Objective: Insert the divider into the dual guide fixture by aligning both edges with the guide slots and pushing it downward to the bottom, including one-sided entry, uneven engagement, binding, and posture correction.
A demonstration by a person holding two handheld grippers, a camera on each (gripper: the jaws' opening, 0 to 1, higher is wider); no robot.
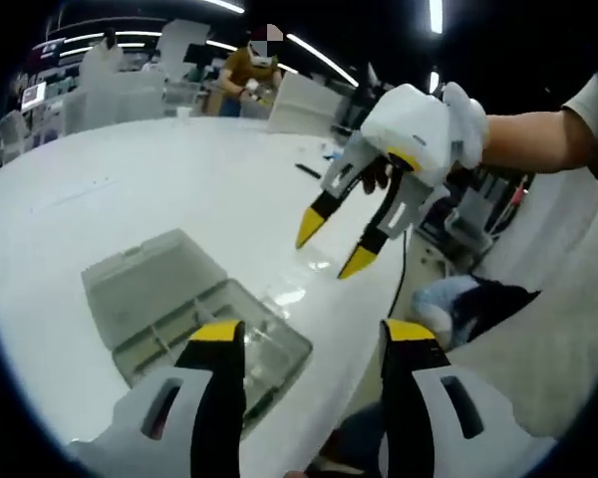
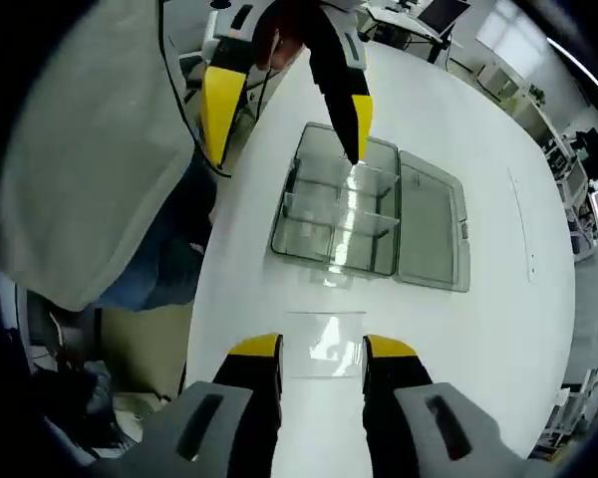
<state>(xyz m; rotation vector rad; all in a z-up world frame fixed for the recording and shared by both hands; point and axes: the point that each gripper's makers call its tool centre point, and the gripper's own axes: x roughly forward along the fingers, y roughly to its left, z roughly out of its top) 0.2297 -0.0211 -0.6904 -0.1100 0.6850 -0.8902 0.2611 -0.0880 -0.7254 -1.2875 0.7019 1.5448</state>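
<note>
- Broad white tabletop [image 1: 159, 179] — bare over most of its surface.
- Small dark flat object [image 1: 308, 171] lying near the table's far edge; too small to identify.
- Person in a brown top [image 1: 245, 72] standing beyond the table.
- Bright ceiling light strips [image 1: 436, 15] overhead.

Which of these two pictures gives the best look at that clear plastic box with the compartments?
The right gripper view: the clear box lies open near the middle, seen from above, compartments and opened lid plain. In the left gripper view the box sits low, at a slant, partly hidden behind the left hand-held gripper.
</note>
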